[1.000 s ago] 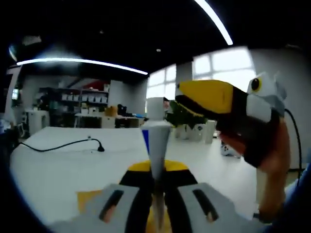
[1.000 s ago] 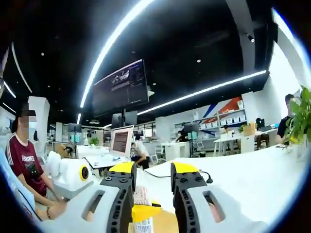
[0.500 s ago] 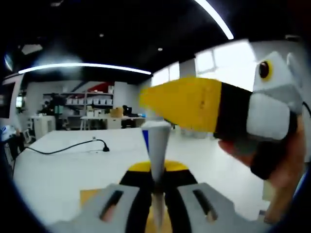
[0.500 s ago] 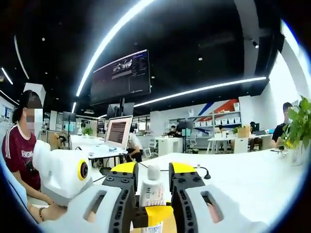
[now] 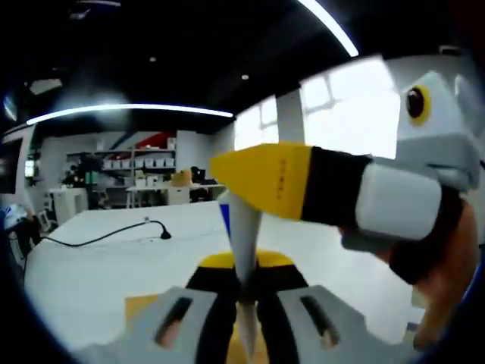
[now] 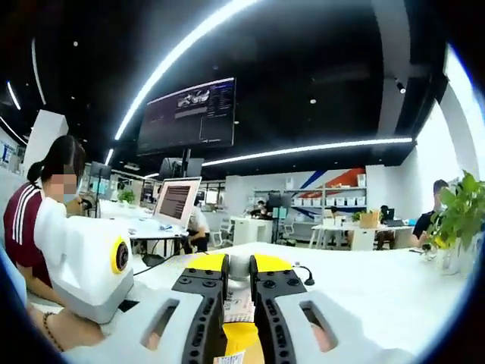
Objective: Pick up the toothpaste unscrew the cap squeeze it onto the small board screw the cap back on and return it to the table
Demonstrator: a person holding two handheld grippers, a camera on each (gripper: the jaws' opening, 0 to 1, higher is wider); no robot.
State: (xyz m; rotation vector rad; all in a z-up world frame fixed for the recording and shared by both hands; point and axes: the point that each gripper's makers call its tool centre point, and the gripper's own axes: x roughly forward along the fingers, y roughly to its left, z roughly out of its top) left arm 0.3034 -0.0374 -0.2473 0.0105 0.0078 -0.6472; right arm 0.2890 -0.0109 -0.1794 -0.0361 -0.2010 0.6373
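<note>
The white toothpaste tube (image 5: 244, 243) stands upright between the jaws of my left gripper (image 5: 244, 267), which is shut on its lower end. My right gripper (image 5: 261, 180) reaches in from the right at the tube's top, and its yellow-tipped jaw hides the cap. In the right gripper view my right gripper (image 6: 239, 265) is shut on the white cap (image 6: 239, 268), with the left gripper's white body (image 6: 76, 258) at the left. A corner of the yellowish small board (image 5: 140, 307) lies on the table under the left jaws.
A white table (image 5: 91, 265) stretches ahead with a black cable (image 5: 98, 236) across it. A hand (image 5: 447, 265) holds the right gripper. A person (image 6: 30, 220) sits at the left near a monitor (image 6: 176, 203). A potted plant (image 6: 455, 220) stands at the right.
My right gripper has come in over the tube's top, and its jaws have closed from a wide gap onto the cap. The left gripper has kept hold of the tube.
</note>
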